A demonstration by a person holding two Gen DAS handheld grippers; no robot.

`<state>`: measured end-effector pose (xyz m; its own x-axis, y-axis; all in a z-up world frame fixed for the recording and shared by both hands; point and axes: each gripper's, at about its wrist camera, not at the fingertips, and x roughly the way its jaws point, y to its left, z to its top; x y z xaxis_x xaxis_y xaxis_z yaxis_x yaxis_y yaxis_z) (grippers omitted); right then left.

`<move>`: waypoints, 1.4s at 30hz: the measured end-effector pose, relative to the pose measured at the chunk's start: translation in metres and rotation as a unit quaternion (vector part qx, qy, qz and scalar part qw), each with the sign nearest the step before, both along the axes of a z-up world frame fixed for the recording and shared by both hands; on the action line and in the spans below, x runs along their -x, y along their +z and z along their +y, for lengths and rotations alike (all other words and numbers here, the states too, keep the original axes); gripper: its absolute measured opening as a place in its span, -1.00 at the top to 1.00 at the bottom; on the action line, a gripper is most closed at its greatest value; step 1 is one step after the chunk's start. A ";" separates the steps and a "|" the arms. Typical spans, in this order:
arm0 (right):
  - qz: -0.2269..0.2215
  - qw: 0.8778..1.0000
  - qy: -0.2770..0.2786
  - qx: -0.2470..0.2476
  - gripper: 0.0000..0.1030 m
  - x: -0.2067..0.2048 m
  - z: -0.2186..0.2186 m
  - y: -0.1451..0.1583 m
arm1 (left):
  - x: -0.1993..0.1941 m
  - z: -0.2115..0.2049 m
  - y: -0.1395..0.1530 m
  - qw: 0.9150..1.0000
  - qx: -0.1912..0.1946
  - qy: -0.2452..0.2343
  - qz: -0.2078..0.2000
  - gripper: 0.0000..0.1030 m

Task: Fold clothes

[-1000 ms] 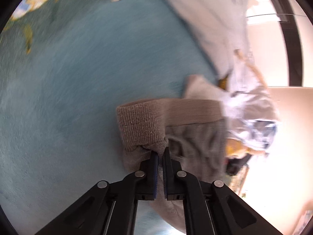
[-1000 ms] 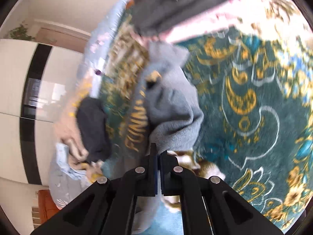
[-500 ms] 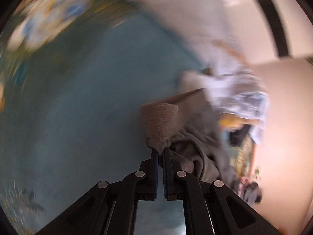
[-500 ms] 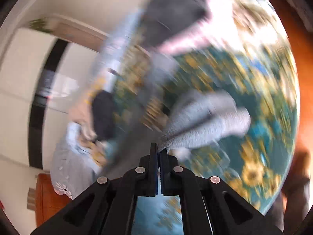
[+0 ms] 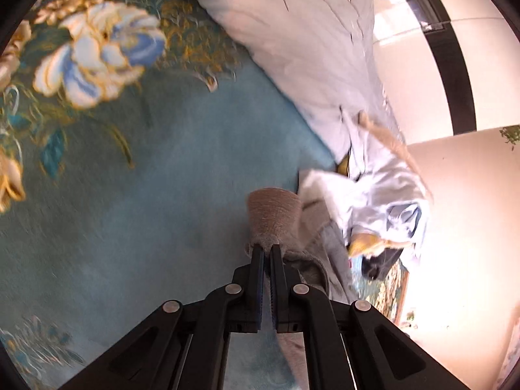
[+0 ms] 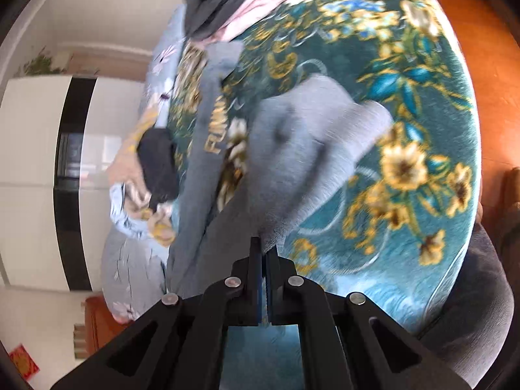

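Observation:
A grey sweatshirt with gold lettering (image 6: 302,143) hangs stretched over a teal flowered carpet (image 6: 406,97). My right gripper (image 6: 264,250) is shut on an edge of its grey cloth, which spreads up and away from the fingers. In the left wrist view my left gripper (image 5: 266,248) is shut on the sweatshirt's ribbed cuff or hem (image 5: 273,214), which stands up just beyond the fingertips, with grey cloth (image 5: 312,260) trailing to the right and under the gripper.
A pale blue quilt (image 5: 308,48) lies along the carpet (image 5: 146,195) edge, with a heap of light clothes (image 5: 383,201) beside it. A dark and pink garment (image 6: 221,3) sits at the far end. Orange wood floor (image 6: 487,81) and a dark sleeve (image 6: 471,308) are at right.
Both grippers kept their hold. The ribbed edge in the left gripper bunched into a narrow upright fold. The sweatshirt rose off the carpet and spread wider before the right gripper.

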<state>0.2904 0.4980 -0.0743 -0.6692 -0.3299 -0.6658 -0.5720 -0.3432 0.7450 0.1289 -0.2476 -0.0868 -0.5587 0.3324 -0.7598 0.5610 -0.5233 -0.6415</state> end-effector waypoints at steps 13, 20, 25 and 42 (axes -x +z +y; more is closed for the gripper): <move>-0.061 0.997 -0.016 0.043 0.65 -0.043 0.003 -0.040 | -0.028 -0.023 -0.042 0.997 -0.005 0.038 -0.069 0.93; -0.074 0.991 -0.095 0.066 0.36 -0.048 0.041 -0.063 | -0.022 -0.006 -0.042 0.998 -0.029 0.027 -0.055 0.88; -0.080 0.985 -0.132 0.082 0.36 -0.039 0.053 -0.078 | -0.025 -0.009 -0.031 0.998 -0.024 0.030 -0.055 0.87; -0.075 0.989 -0.106 -0.075 0.91 -0.039 0.096 -0.015 | 0.051 0.043 -0.017 0.998 -0.027 -0.062 -0.013 0.69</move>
